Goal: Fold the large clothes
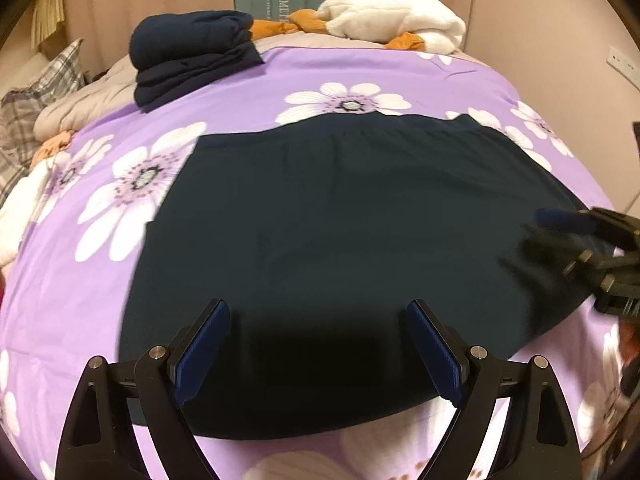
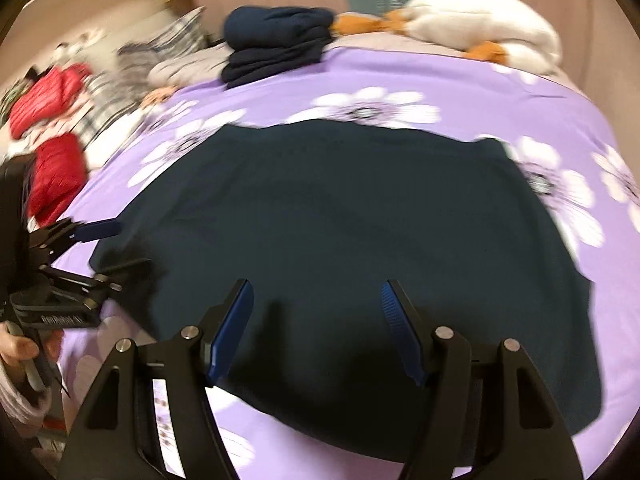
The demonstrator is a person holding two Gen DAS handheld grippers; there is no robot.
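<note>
Here both hand-held grippers (image 1: 318,354) (image 2: 316,330) hang open above dark garment (image 1: 340,240)

You are working in a bedroom of a home. Evidence: a bed fills both views, covered by a purple bedspread (image 1: 260,76) printed with large white flowers. At its far edge lie a white plush toy (image 1: 396,16) with orange parts and a stack of folded dark clothes (image 1: 192,56). To the left you see a plaid pillow (image 1: 44,88) and a bunched beige quilt (image 1: 88,100). Behind the bed, pinkish curtains (image 1: 520,8) hang along the wall, and a wall socket (image 1: 624,66) sits at the right. The right wrist view adds red items (image 2: 56,160), too blurred to identify, piled beside the bed at the left.
</note>
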